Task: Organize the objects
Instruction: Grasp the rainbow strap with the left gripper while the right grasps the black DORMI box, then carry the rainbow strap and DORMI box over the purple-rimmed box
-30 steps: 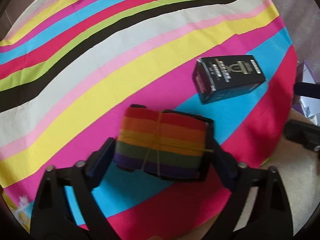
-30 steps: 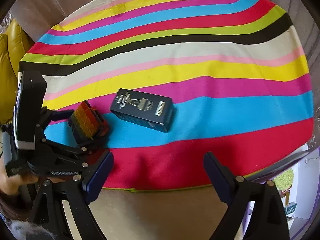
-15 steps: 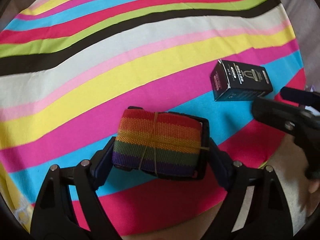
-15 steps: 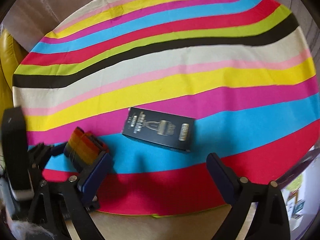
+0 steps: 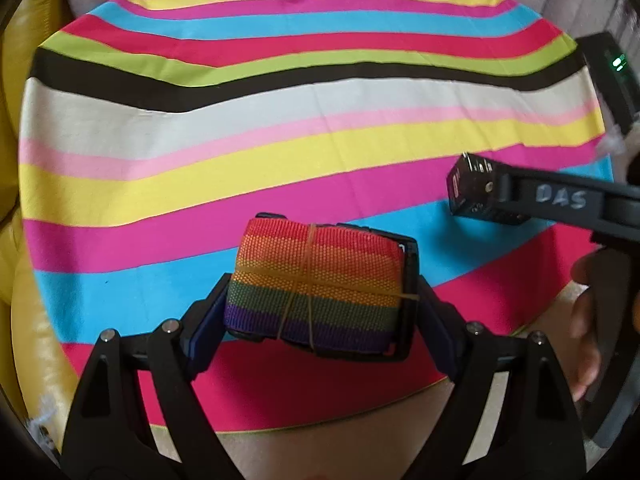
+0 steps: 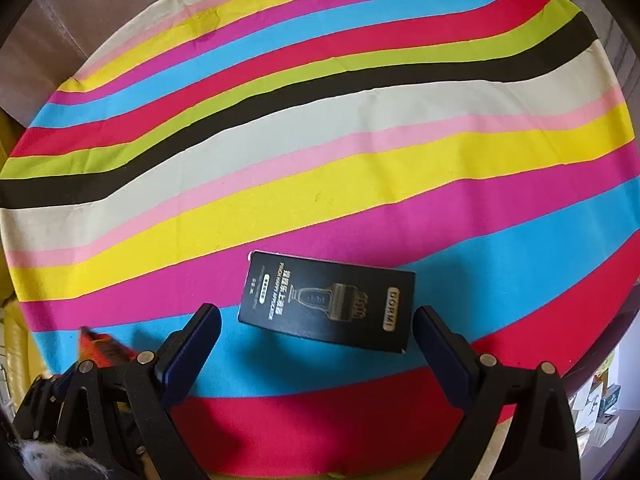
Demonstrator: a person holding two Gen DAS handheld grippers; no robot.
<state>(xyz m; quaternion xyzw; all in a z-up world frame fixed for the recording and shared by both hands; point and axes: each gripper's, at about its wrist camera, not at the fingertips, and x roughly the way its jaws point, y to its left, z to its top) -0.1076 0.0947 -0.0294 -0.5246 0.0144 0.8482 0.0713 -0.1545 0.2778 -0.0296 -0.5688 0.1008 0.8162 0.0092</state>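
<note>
My left gripper (image 5: 320, 312) is shut on a folded rainbow strap (image 5: 316, 284) bound with a rubber band and a black buckle, held just above the striped cloth's near edge. A black box (image 6: 326, 306) with a trimmer picture lies flat on the blue and magenta stripes. My right gripper (image 6: 316, 336) is open, its two fingers on either side of the box's near end, apart from it. In the left wrist view the box (image 5: 474, 188) is at the right, partly hidden behind the right gripper. A corner of the strap (image 6: 100, 346) shows in the right wrist view.
A round table under a multicoloured striped cloth (image 5: 280, 120) fills both views. Yellow upholstery (image 5: 24, 320) lies to the left. Cardboard (image 6: 60, 40) stands behind the table. Small boxes (image 6: 600, 408) sit off the table at lower right.
The right gripper has moved forward over the table until its open fingers flank the black box. The left gripper, still holding the strap, has swung left and now faces the table squarely.
</note>
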